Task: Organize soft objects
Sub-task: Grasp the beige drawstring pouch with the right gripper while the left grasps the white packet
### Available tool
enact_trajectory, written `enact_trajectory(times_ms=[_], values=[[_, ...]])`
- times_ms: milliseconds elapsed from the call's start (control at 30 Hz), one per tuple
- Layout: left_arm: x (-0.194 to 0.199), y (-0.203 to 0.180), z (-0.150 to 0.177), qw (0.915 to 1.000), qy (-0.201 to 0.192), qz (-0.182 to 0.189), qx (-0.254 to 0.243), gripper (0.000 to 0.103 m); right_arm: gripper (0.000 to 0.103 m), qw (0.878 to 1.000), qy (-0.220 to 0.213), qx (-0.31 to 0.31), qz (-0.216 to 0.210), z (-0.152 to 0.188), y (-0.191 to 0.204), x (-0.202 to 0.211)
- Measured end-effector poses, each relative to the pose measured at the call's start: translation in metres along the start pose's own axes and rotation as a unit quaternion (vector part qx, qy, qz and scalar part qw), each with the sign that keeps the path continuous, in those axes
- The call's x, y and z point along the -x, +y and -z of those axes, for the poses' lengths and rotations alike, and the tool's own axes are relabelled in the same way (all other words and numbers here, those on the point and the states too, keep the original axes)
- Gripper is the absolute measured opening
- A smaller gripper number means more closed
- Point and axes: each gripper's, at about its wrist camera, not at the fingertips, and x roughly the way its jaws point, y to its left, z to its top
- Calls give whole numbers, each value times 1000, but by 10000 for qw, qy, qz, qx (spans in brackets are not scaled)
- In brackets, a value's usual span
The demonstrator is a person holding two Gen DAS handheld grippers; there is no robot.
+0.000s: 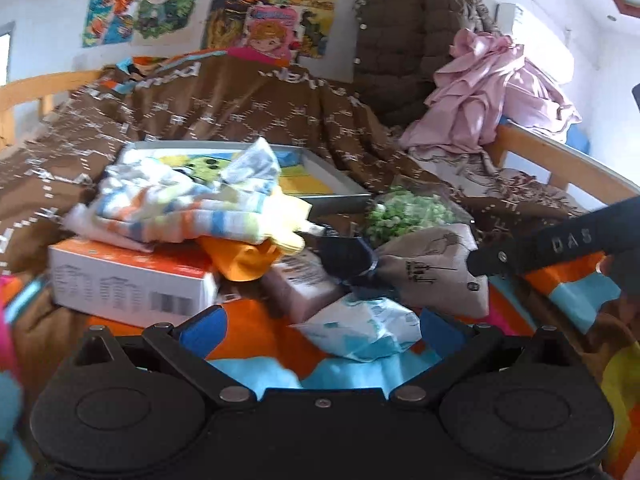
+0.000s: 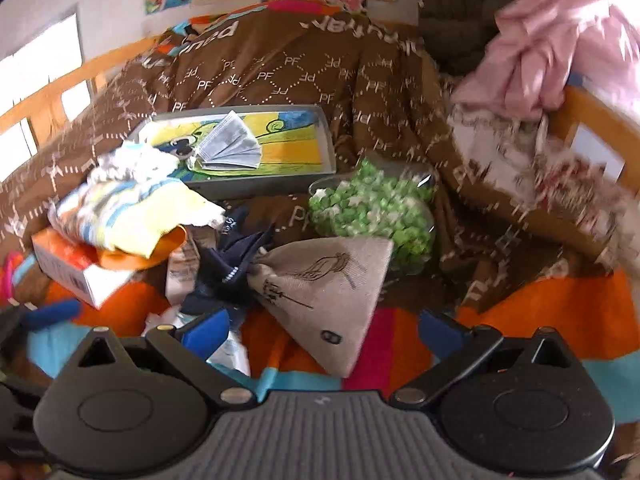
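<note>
A beige cloth pouch (image 2: 328,304) with a printed drawing and a dark blue tie lies on the colourful bedspread; it also shows in the left wrist view (image 1: 432,268). My right gripper (image 2: 324,332) is open, its blue pads on either side of the pouch's near end. My left gripper (image 1: 320,332) is open over a white and light-blue plastic pack (image 1: 360,332). Striped towels (image 1: 176,204) and an orange cloth (image 1: 240,260) lie on a white and orange box (image 1: 128,280). The right gripper's black arm (image 1: 560,244) enters the left wrist view.
A bag of green and white pieces (image 2: 376,212) sits behind the pouch. A grey framed picture (image 2: 280,148) holds a face mask (image 2: 232,148). A brown patterned blanket (image 2: 280,72), pink cloth (image 2: 552,48) and wooden bed rails (image 1: 560,164) surround the area.
</note>
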Motion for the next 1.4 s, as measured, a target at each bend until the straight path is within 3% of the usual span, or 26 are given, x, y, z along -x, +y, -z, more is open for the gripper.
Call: enact_trajectory(times_ms=[333, 767, 1067, 1400], values=[[-34, -4, -2, 9990, 159, 406, -84, 102, 103, 9985, -335, 391, 182, -6, 6, -23], [-77, 19, 3, 9909, 712, 942, 646, 102, 103, 10000, 19, 77, -16, -7, -4, -55], [-79, 19, 5, 9865, 767, 1244, 741, 76, 102, 9997, 200, -28, -140, -5, -3, -64], [-74, 16, 6, 9838, 734, 1477, 703, 73, 76, 9990, 276, -282, -210, -4, -8, -64]])
